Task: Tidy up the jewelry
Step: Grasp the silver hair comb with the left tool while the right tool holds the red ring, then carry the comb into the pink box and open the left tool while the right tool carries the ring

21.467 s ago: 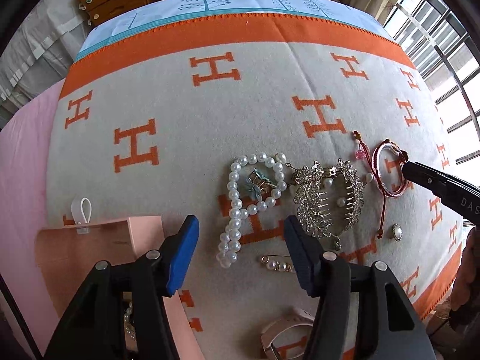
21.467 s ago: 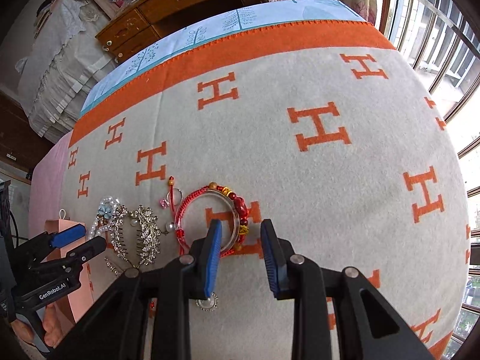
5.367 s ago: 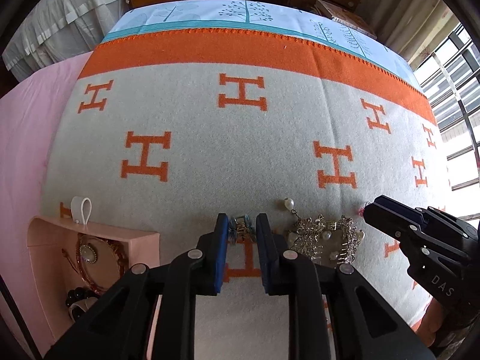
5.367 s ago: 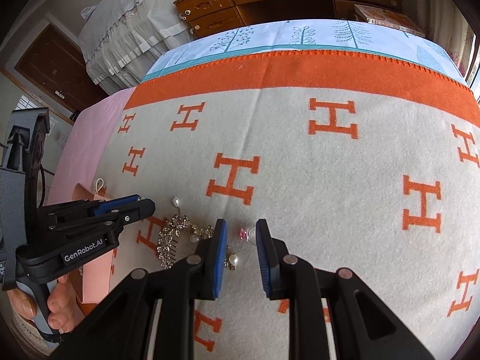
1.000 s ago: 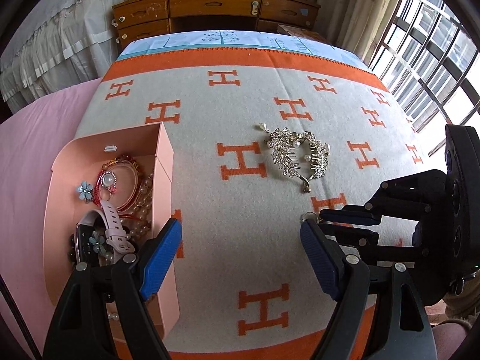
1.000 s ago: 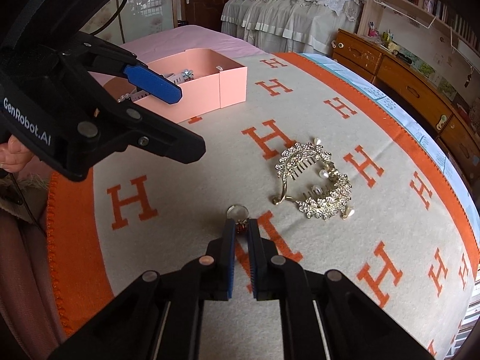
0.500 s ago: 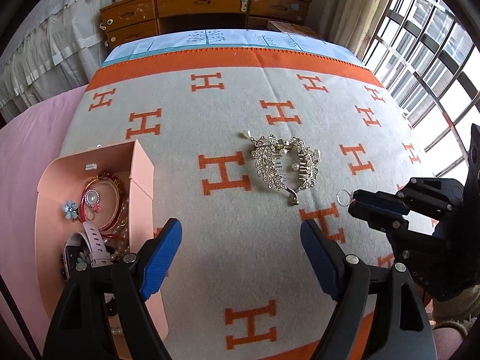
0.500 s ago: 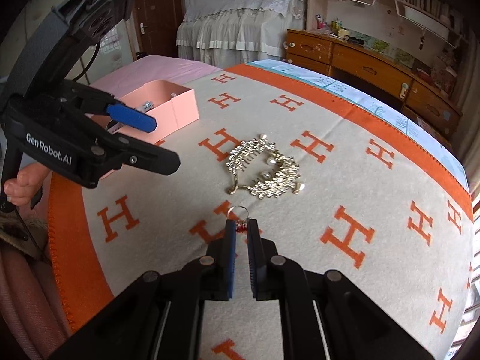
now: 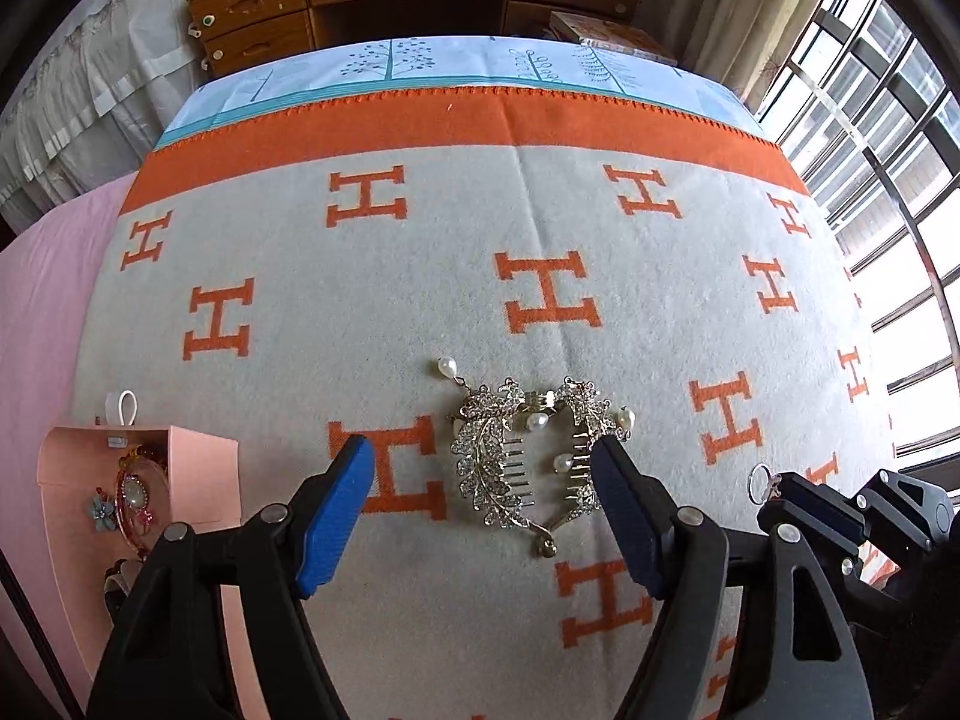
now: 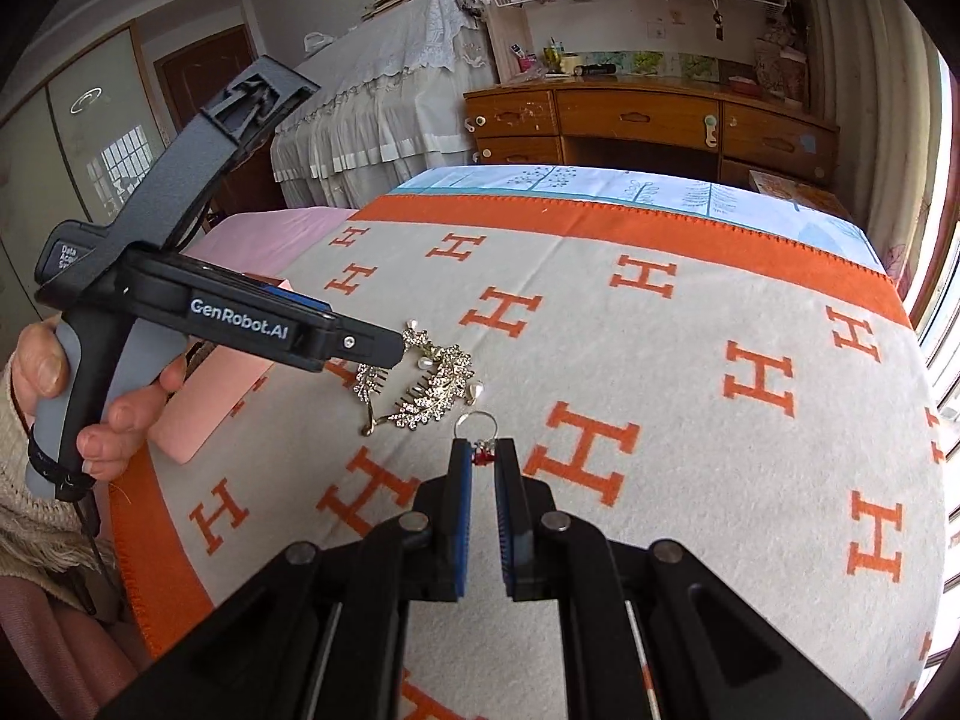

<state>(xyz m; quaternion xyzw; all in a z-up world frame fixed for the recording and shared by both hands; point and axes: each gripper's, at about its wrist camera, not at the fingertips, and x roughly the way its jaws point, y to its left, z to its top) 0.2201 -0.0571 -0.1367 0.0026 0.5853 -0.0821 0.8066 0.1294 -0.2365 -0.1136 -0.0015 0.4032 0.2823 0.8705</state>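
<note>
A gold rhinestone hair comb with pearls (image 9: 528,456) lies on the H-patterned blanket; it also shows in the right wrist view (image 10: 420,387). My left gripper (image 9: 483,489) is wide open, its fingers on either side of the comb, low over it. My right gripper (image 10: 483,459) is shut on a small silver ring with a red charm (image 10: 478,429), held above the blanket to the comb's right; the ring shows in the left wrist view (image 9: 761,483). A pink jewelry box (image 9: 198,468) at the left holds bracelets and a flower piece.
The blanket (image 9: 540,210) covers a bed, with its orange border at the far edge. A wooden desk with drawers (image 10: 648,114) stands beyond the bed. Windows (image 9: 888,138) run along the right. A pink sheet (image 9: 36,300) lies left of the blanket.
My left gripper has moved forward and down, now straddling the comb. My right gripper has lifted the ring and swung right of the comb.
</note>
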